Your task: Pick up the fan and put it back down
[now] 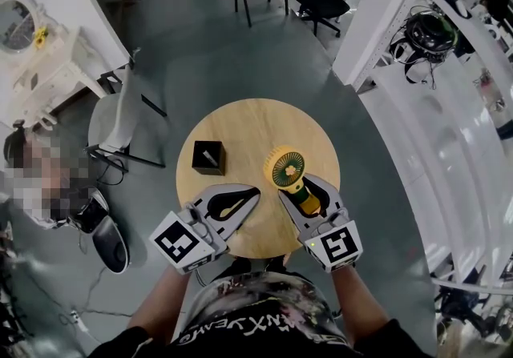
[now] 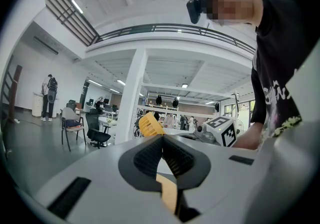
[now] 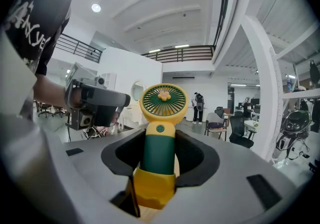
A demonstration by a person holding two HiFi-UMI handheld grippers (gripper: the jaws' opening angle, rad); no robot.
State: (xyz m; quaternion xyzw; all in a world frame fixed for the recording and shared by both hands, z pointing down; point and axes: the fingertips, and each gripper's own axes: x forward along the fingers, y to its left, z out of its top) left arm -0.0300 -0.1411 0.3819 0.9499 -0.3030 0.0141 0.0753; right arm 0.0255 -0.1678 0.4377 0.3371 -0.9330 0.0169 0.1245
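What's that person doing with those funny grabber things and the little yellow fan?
A person stands over a round wooden table with a two-jaw gripper in each hand. The right gripper is clamped on the green handle of a little yellow fan, holding it upright right at the tabletop; whether its base touches the wood is unclear. The left gripper is shut and empty beside it. A black box sits on the table, untouched.

The head view looks steeply down from above on the round table [image 1: 240, 120]. Each gripper view sits low, close behind its own jaws, facing roughly level across the room; all three share the fan [image 3: 159, 138]
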